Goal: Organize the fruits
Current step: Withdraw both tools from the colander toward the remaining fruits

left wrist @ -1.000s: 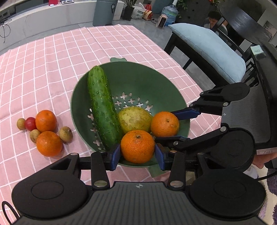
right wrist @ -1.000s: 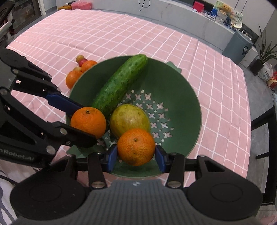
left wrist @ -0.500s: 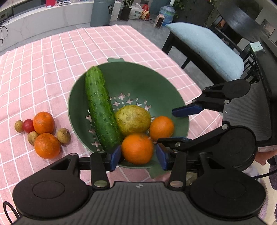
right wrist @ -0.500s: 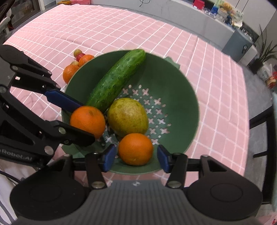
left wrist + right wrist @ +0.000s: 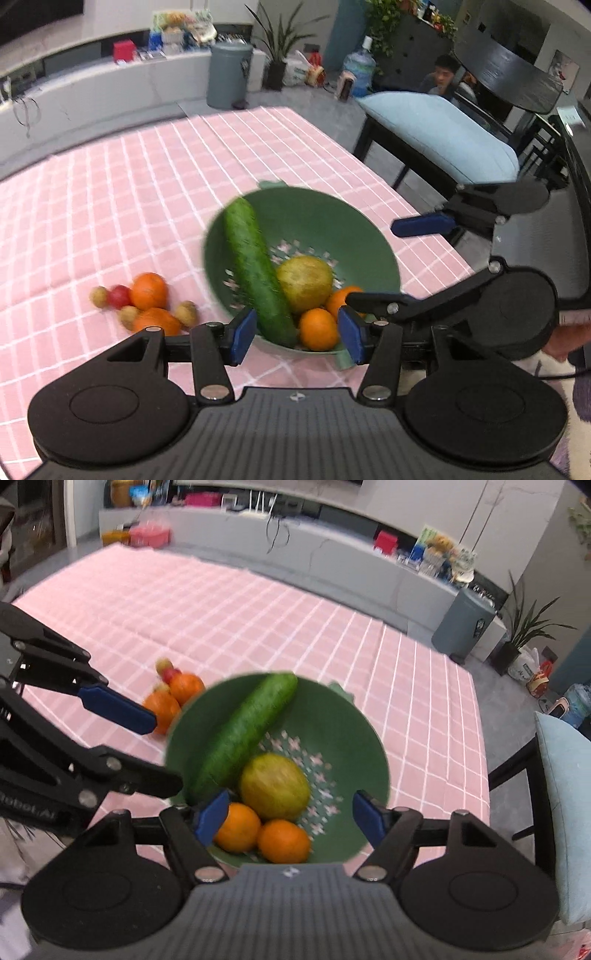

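A green colander [image 5: 332, 218] [image 5: 332, 731] on the pink checked cloth holds a cucumber [image 5: 255, 269] [image 5: 247, 731], a yellow-green fruit [image 5: 304, 282] [image 5: 275, 786] and two oranges [image 5: 318, 329] [image 5: 283, 841]. The other orange shows in the right wrist view [image 5: 237, 827]. My left gripper [image 5: 297, 334] is open and empty above the colander's near rim. My right gripper [image 5: 290, 818] is open and empty, raised over the near rim. Each gripper shows in the other's view.
Left of the colander lie two oranges [image 5: 149, 290] [image 5: 186, 688], a small red fruit [image 5: 119, 296] and several small brown fruits [image 5: 185, 312]. A black chair with a blue cushion [image 5: 439, 136] stands at the table's right edge. A grey bin [image 5: 229, 74] stands behind the table.
Both grippers have opened, let go of their oranges into the colander, and pulled up and back. The two oranges now lie in the colander beside the yellow-green fruit.
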The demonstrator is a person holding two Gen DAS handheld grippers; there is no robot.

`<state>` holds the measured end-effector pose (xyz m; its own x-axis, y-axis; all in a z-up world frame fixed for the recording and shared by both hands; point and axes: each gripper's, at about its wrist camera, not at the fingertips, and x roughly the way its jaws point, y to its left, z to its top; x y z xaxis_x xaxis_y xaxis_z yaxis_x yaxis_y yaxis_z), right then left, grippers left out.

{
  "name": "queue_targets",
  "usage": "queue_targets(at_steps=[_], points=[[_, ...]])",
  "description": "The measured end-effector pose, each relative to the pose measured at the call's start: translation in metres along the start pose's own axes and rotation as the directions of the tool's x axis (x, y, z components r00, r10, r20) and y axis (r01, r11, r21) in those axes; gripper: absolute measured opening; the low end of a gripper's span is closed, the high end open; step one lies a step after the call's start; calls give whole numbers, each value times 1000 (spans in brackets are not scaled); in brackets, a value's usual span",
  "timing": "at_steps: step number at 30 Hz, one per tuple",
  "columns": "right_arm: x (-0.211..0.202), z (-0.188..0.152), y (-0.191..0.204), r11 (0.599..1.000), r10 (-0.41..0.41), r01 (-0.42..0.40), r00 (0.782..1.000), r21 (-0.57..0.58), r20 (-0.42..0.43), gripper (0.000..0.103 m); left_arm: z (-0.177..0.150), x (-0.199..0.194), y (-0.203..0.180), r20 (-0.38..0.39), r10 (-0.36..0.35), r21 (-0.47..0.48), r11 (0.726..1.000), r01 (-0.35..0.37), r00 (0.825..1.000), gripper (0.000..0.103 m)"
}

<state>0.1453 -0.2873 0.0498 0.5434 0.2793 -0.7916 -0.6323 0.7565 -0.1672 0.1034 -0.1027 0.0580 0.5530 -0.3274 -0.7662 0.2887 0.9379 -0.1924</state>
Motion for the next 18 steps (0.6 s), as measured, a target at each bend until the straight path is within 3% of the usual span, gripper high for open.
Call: queue_targets(at_steps=[7,18], points=[[-8,8,29,999,49,-50,994,13,93,75,-8,-25,21,34,66,-14,998,-65,997,60],[6,36,68,984,147,-132,981,-117,127,74,-26,-35,76,9,142,-116,983,-140,990,60]])
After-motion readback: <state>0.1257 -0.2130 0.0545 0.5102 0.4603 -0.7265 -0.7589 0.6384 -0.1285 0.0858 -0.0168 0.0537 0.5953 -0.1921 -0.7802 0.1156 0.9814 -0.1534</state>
